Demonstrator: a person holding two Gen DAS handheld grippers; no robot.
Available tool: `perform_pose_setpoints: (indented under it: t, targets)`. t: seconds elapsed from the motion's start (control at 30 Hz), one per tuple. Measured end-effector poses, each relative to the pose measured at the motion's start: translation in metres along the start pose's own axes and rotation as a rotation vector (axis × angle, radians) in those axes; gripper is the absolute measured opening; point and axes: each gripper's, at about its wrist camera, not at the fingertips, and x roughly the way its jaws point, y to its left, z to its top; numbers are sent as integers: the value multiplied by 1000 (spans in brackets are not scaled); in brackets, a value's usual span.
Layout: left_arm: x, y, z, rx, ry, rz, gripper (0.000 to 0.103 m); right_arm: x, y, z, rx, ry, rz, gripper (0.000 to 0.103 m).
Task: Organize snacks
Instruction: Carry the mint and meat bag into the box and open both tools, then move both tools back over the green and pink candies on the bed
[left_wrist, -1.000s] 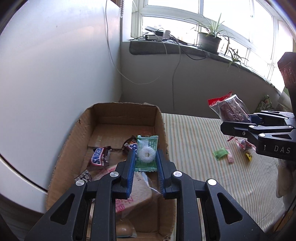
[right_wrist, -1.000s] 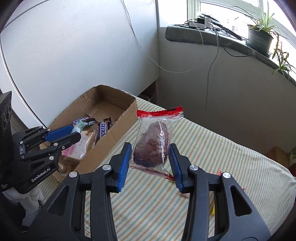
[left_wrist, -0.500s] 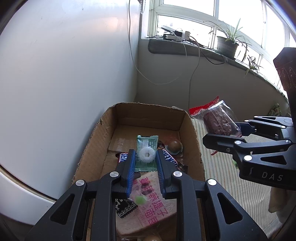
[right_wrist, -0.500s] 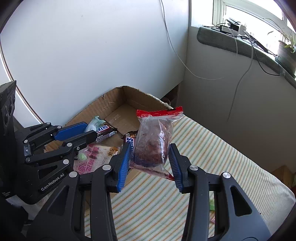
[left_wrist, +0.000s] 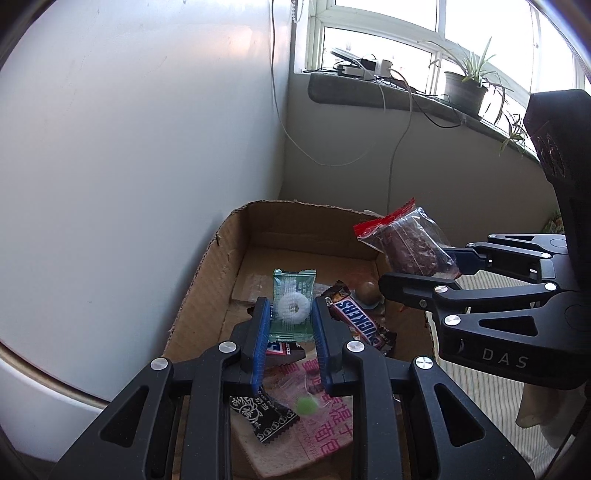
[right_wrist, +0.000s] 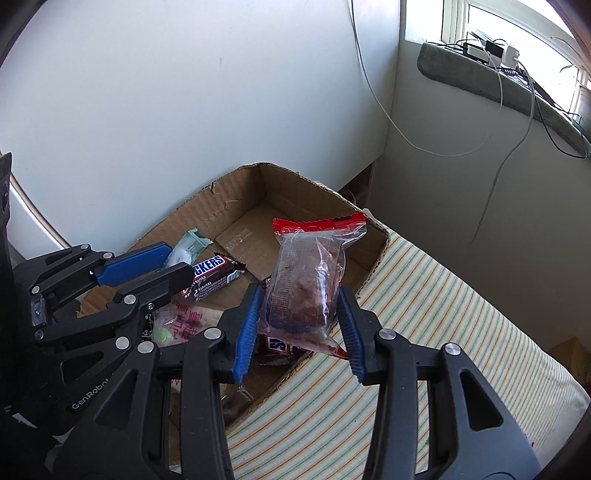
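Snacks fill the open cardboard box (left_wrist: 225, 258) set against the white wall, at the left end of the striped tablecloth (right_wrist: 461, 314). The left gripper (left_wrist: 290, 314) pinches a green mint packet (left_wrist: 293, 304) above the box's contents, among them a Snickers bar (left_wrist: 356, 321) and a pink-printed bag (left_wrist: 325, 421). The right gripper (right_wrist: 301, 314) clamps a clear red-topped pastry bag (right_wrist: 306, 280), upright over the box's near right wall.
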Motion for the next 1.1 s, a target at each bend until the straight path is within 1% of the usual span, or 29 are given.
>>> perform_pose_setpoints:
  t: [0.27, 0.3, 0.33, 0.37, 0.4, 0.5, 0.53, 0.57, 0.6, 0.63, 0.8, 1.0, 1.1]
  targets:
    - [1, -1, 1, 1, 1, 11, 24, 1, 0, 2, -7, -6, -12, 46]
    - [1, -1, 1, 1, 1, 11, 28, -1, 0, 2, -8, -9, -15, 51]
    - [0, -1, 1, 1, 0, 13, 34, -3, -1, 2, -9, -15, -18, 59]
    - [0, -1, 1, 1, -2, 17, 38, -5, -1, 2, -11, -24, -23, 62]
    - [-1, -1, 1, 1, -5, 21, 41, -7, -1, 2, -12, -30, -29, 64]
    - [-3, -2, 1, 4, -8, 24, 49, -13, -4, 3, -11, -41, -44, 65]
    - [-3, -2, 1, 5, -10, 28, 53, -15, -5, 3, -9, -44, -47, 67]
    - [-4, -3, 1, 6, -11, 32, 56, -17, -5, 2, -7, -48, -53, 69]
    - [-5, -3, 1, 7, -14, 34, 60, -20, -7, 2, -6, -55, -60, 74]
    - [-7, -4, 1, 8, -17, 37, 62, -22, -8, 2, -5, -62, -64, 78]
    - [-12, -8, 0, 19, -24, 39, 70, -36, -15, -1, 10, -75, -90, 79]
    - [-20, -19, -3, 30, -36, 33, 72, -53, -21, -8, 19, -92, -103, 79]
    - [-26, -26, -4, 36, -45, 24, 76, -64, -24, -14, 16, -104, -115, 79]
